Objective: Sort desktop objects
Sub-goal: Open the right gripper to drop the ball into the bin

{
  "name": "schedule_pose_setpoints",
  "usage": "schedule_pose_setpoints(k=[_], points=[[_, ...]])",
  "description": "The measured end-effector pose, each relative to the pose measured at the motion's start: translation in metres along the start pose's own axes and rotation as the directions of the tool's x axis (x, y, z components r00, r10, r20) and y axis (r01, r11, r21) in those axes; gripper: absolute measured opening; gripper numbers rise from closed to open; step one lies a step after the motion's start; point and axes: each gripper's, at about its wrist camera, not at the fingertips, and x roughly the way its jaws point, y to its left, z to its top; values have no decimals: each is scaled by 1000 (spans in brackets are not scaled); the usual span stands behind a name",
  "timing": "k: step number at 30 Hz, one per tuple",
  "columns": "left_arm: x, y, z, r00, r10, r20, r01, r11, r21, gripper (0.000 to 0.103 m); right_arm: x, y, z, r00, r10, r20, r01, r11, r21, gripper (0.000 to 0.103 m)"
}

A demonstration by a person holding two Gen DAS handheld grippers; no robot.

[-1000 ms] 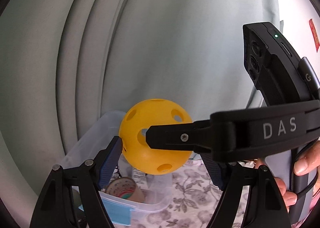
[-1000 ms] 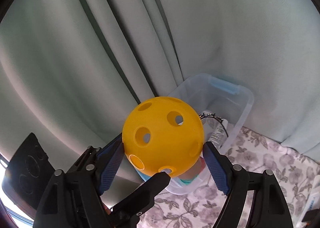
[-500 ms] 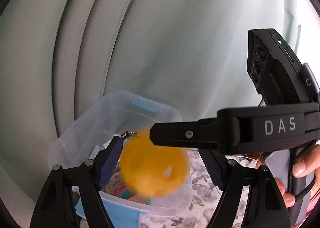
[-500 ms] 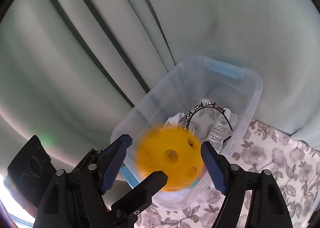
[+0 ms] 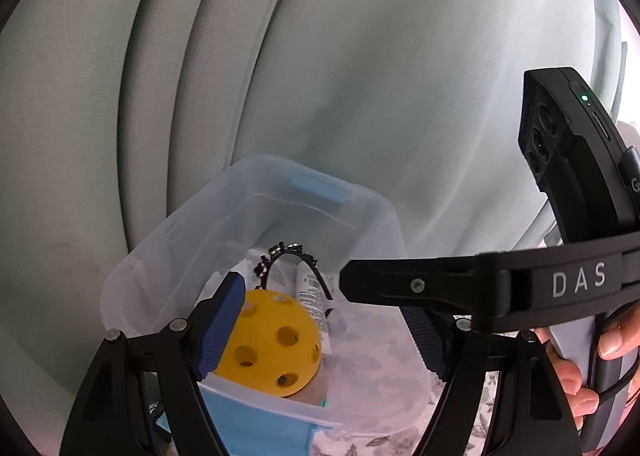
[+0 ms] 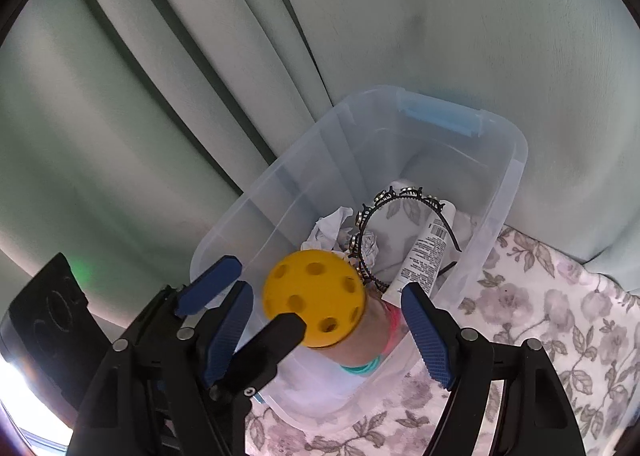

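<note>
Where a second ago the yellow holed ball (image 6: 315, 298) sat clamped between my right gripper's (image 6: 328, 332) blue pads, it now lies loose inside the clear plastic bin (image 6: 502, 176), resting on a roll of tape at the near end, and my pads stand wide on either side of it without touching. My left gripper (image 5: 320, 332) is also spread wide and holds nothing; its view has swung so that more of the bin shows than before, with my right gripper's black finger crossing in front and my right hand (image 5: 580, 372) at the edge of the frame. The bin stands on a cloth printed with grey flowers (image 6: 552, 320), pushed up against a pale green curtain (image 6: 400, 16) that hangs in folds and fills the whole background. Counting what lies in the bin: one ball, one black headband (image 6: 394, 216) with small ornaments along its arc, one white tube (image 6: 426, 252) with a barcode, one crumpled white tissue (image 6: 332, 230), and at least one tape roll under the ball, mostly hidden. The bin has two blue handles, one at each end
</note>
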Motion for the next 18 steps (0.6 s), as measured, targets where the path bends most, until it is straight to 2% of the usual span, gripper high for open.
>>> schedule_pose_setpoints(k=[1,2,4,6,8,11,18], points=[[0,-2,3,1000,4,-2,-4,1000,2,79,0,1,0,1000,-3,1,3,1000,-3,79],[0,-5,8,1000,10,-5,-10,1000,5,79,-12,1,3,999,-45,26,44,997,56,79],[5,-1,-2,1000,20,-11,-20,1000,8,79,-36,3,10,989,-132,70,119,978,172,80],[26,7,-9,999,28,-20,-28,1000,6,79,-42,1,8,988,-135,73,121,979,166,80],[6,4,-28,999,40,-28,-40,999,1,79,-47,1,7,987,-143,76,129,979,159,80],[23,16,-22,997,60,-41,-61,998,-10,79,-55,-1,5,985,-151,78,138,978,157,80],[17,24,-17,992,118,-47,-121,991,-57,79,-74,8,1,981,-179,77,166,975,148,80]])
